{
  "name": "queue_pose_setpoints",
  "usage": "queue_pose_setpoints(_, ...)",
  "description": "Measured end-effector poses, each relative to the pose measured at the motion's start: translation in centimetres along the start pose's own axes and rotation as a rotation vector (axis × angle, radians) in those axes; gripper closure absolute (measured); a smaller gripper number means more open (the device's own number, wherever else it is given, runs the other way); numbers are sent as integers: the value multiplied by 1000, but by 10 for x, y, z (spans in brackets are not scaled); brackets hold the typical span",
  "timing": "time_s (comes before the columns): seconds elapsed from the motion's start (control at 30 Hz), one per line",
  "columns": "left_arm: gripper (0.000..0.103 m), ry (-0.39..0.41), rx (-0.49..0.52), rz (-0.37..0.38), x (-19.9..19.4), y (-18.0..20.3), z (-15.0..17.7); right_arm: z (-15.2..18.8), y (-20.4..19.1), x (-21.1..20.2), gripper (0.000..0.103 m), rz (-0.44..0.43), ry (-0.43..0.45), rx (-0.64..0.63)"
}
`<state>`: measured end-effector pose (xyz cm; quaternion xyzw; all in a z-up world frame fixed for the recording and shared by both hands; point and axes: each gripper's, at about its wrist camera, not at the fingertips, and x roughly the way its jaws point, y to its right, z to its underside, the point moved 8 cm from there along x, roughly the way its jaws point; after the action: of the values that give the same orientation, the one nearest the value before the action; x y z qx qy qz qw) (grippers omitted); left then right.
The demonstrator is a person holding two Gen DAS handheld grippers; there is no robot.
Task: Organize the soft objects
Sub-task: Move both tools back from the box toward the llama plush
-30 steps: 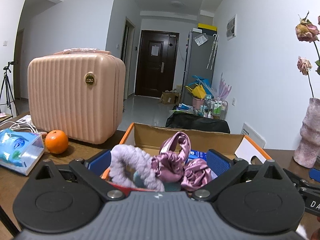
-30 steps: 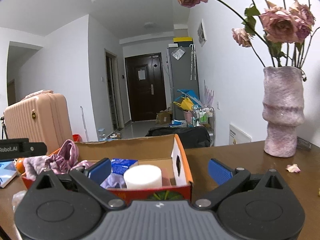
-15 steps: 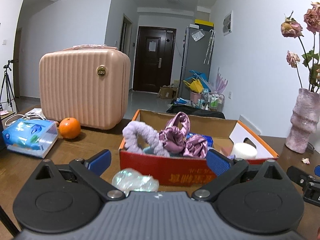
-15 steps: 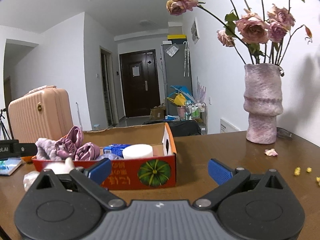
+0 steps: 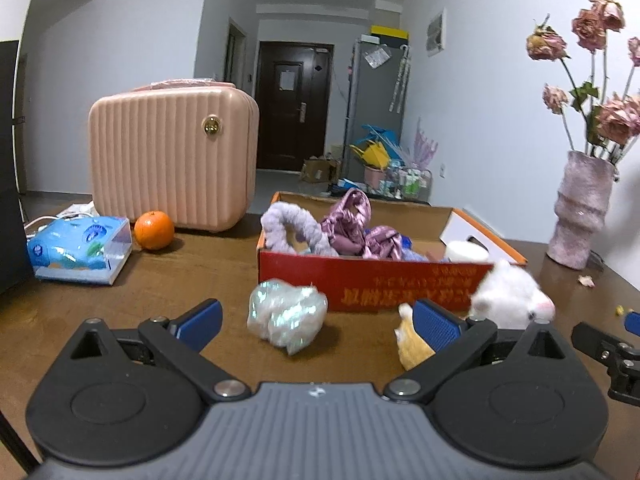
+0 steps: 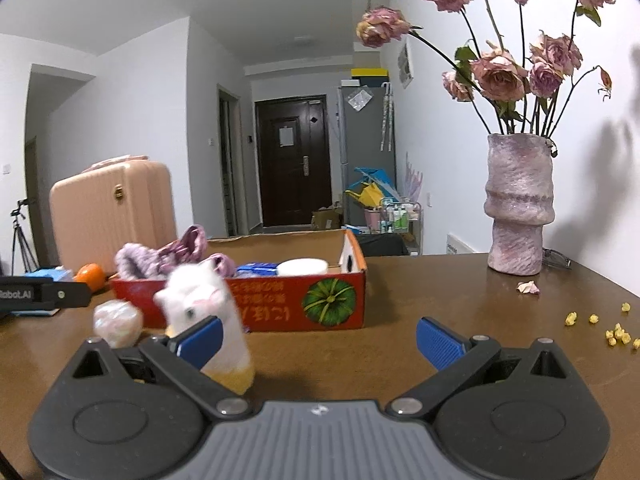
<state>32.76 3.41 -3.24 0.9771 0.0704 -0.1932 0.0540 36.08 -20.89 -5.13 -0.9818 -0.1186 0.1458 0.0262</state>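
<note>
Both hand-held grippers, left (image 5: 316, 320) and right (image 6: 320, 334), we had drawn back from the box (image 5: 372, 280), jaws spread and empty; nudging the plush (image 6: 206, 312) could topple it.

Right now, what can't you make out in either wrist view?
- White plush toy: motion-blurred in both views; lower body hidden behind the blue pads.
- Red box: its floor and whatever lies under the scrunchies hidden by the front wall.
- Box print: blurred, unreadable.
- Yellow crumbs: too small to identify.
- Right gripper: in the left view, cut off by the right edge.
</note>
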Motion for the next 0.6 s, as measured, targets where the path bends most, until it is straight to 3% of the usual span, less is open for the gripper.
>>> queue_pose_setpoints(0.3,0,-22,44,37,-34,-14,21,12,-28,-35,0,-56,-5,-49)
queue_pose_setpoints(0.6,0,-37,52,61,-40,-15,27,23,-47,-44,0,-89,-28,-111)
